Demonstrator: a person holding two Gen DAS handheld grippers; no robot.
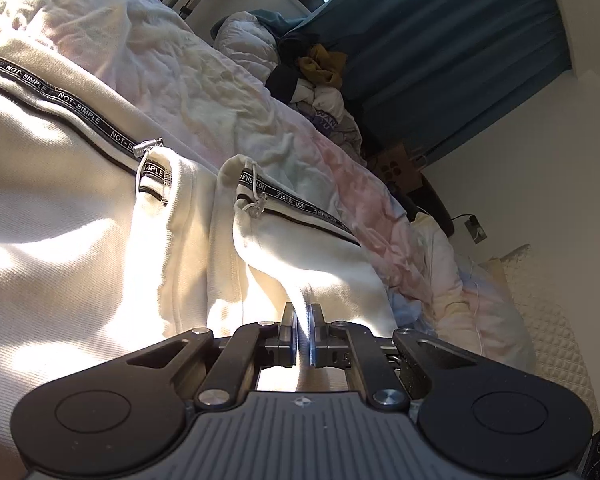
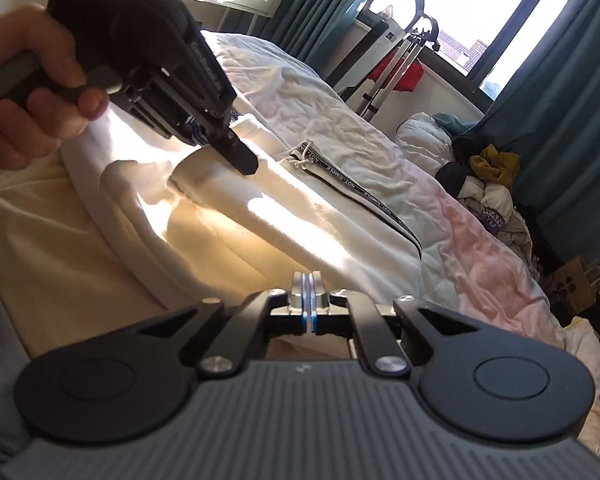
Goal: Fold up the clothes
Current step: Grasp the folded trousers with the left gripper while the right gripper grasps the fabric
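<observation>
In the right wrist view, a person's hand [image 2: 32,92] is sitting at the far left, gripping the handle of the left gripper [image 2: 246,164], whose fingers are clenching a raised fold of the cream sweatpants [image 2: 300,216]. The sweatpants are lying spread across the bed [image 2: 480,264], on its pale pink cover, with a black "NOT-SIMPLE" stripe [image 2: 364,196] running along the leg. Nearer the camera than that stripe, the right gripper [image 2: 308,280] is hovering at the sweatpants' near edge, its fingers pressed flat together with no cloth showing between them. Right of the bed, a pile of clothes [image 2: 492,184] is resting before the teal curtain [image 2: 572,120].
</observation>
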